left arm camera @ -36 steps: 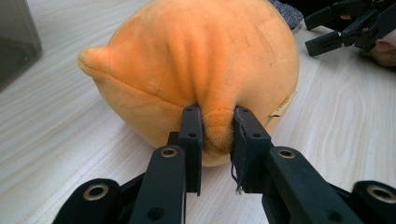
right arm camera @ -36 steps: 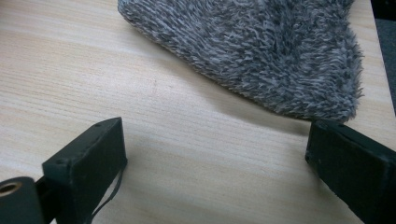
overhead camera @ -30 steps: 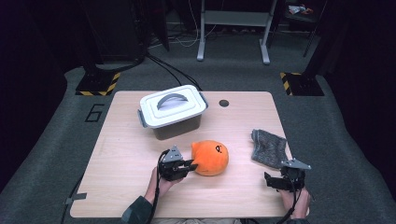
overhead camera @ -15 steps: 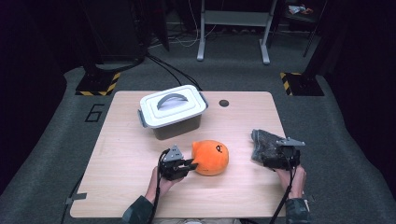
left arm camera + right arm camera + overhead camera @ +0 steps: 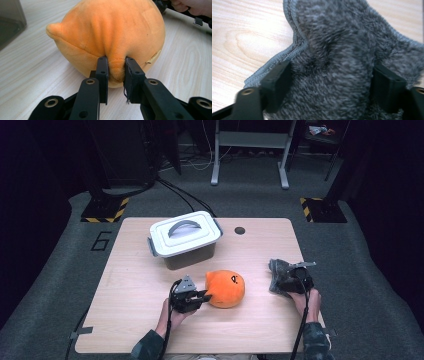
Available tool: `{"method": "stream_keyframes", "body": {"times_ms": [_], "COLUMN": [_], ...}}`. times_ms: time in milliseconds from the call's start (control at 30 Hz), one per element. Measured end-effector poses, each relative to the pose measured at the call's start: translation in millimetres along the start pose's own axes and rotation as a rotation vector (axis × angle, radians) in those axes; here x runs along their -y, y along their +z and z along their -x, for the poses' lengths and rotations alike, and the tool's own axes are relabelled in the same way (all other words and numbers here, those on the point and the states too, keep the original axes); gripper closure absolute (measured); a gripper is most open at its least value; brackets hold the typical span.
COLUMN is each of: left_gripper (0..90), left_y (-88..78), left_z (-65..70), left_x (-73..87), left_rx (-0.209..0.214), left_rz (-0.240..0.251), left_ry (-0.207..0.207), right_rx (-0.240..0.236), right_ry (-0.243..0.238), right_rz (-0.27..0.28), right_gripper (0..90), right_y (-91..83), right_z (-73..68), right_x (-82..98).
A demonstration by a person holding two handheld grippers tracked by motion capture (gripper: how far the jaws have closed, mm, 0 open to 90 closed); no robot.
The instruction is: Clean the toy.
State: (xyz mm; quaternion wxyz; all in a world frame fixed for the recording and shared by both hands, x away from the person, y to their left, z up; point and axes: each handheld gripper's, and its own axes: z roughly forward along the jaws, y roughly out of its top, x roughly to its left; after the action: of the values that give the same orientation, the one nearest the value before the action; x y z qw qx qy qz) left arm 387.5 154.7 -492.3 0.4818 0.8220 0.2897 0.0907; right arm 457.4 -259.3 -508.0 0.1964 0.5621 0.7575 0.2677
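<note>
Both left fingers (image 5: 102, 72) pinch the orange plush (image 5: 107, 37); right fingers (image 5: 277, 82), just closing, straddle the grey cloth (image 5: 342, 62).

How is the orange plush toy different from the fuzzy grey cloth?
The plush toy is bright orange, round and puffy; the cloth is dark grey and crumpled. The toy is pinched by the left gripper, the cloth lies between the right gripper's closing jaws. Both are soft and rest on the table.

Dark patterned sleeves (image 5: 150, 346) worn on both forearms, black two-jaw left gripper (image 5: 116, 71) studded with brass-ringed screw holes, grey triangular plate on top, black cable (image 5: 301, 327) trailed from right gripper (image 5: 292, 279)
</note>
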Motion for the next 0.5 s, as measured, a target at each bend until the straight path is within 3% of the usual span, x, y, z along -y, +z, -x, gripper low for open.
{"method": "stream_keyframes", "body": {"times_ms": [67,167,300,500], "left_gripper": [75.2,75.2,75.2,75.3], "left_y": [0.3,0.9,1.3,2.1], "left_z": [0.1,1.1,1.6,4.0], "left_x": [0.1,0.2,-0.3,-3.4], "left_rx": [-0.002,-0.011,-0.016,-0.027], "left_rz": [0.003,0.007,0.006,0.0], "left_ry": [-0.005,-0.003,0.003,0.015], "right_rx": [-0.012,-0.023,-0.042,-0.048], "right_ry": [0.02,-0.007,-0.003,0.023], "right_rz": [0.004,0.019,0.031,0.068], "right_gripper": [30.4,43.6,62.4,73.9], "right_y": [0.3,-1.6,-4.1,-5.8], "right_z": [0.5,1.7,-1.4,-1.8], "right_x": [1.8,3.0,4.6,8.3]}}
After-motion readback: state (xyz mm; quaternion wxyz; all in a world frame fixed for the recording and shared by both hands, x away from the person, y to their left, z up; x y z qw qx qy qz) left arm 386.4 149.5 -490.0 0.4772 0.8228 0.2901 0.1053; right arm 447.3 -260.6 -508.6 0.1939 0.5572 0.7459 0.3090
